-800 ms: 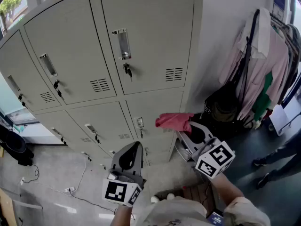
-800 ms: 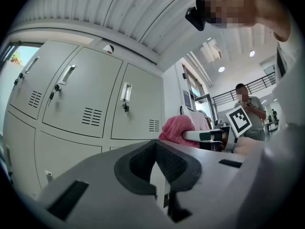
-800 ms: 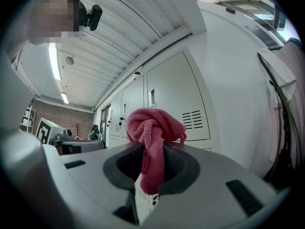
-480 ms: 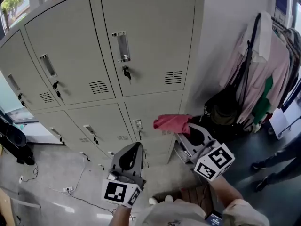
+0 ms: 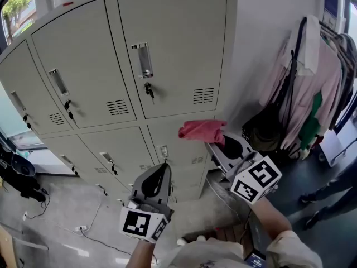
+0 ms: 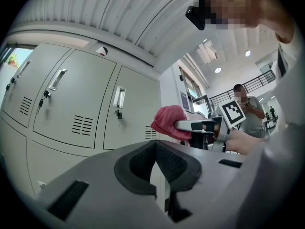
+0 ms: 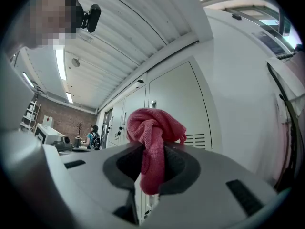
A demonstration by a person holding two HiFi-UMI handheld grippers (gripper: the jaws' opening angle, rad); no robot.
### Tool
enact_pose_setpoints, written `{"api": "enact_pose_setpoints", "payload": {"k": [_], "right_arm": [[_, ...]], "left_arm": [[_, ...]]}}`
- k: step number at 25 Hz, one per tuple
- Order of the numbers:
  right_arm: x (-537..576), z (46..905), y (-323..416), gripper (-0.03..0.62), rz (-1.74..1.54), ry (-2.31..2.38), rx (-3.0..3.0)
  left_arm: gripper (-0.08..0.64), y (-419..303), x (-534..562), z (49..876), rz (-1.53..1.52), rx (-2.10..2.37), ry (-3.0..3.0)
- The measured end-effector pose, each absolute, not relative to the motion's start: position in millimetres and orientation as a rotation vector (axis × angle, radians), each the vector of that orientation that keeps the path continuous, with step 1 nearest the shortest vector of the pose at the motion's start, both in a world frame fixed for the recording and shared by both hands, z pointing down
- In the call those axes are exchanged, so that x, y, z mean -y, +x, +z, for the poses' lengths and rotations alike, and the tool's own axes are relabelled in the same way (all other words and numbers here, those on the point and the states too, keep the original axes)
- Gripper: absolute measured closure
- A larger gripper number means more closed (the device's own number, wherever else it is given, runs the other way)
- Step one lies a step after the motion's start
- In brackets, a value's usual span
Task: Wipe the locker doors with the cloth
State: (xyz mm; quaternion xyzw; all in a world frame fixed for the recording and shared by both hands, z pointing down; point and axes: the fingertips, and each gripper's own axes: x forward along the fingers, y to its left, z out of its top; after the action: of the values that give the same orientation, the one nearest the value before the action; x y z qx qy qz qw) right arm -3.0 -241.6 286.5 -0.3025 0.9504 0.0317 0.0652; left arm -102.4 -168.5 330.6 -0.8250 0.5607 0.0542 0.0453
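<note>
Where the head view looks down on the lockers (image 5: 167,54), the cloth (image 5: 202,132) is seen bunched at the tips of the right gripper (image 5: 216,144). It is held before the seam between an upper and a lower door at the bank's right end. Its long axis is laid across the picture, with the loose end pointed left. Contact with the door cannot be told. Square black-and-white markers are borne on both grippers' cubes. The left gripper (image 5: 158,175) is held lower, apart from the cloth, and is pointed up at the lower doors.

In the left gripper view, that gripper's jaws are seen drawn together but for a thin slit, with nothing between them. The cloth is shown beyond, beside a vent (image 6: 150,133).

In the right gripper view, the jaws are clamped on the cloth. It is bunched above the tips, with a tail hung down between the pads (image 7: 183,171). Its long axis is run along the jaws.
</note>
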Motion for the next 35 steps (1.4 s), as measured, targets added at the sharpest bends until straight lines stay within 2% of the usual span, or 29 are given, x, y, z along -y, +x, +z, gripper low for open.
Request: {"api": "enact_pose_setpoints", "payload": {"k": [11,23,35], "right_arm": [[296,178,-45,0.518,0.243,-0.829,-2.841],[313,118,-92,0.518,0.319,-0.804,-2.834],[330,56,-144,0.518,0.196,-0.810,-2.869]], "left_arm": [[0.555,-115,193,297,0.177,-1.701,-2.539],[0.555,-128,227,237,0.185,-1.678,-2.547],[0.555,-129,232,205,0.172,-1.653,-2.527]]}}
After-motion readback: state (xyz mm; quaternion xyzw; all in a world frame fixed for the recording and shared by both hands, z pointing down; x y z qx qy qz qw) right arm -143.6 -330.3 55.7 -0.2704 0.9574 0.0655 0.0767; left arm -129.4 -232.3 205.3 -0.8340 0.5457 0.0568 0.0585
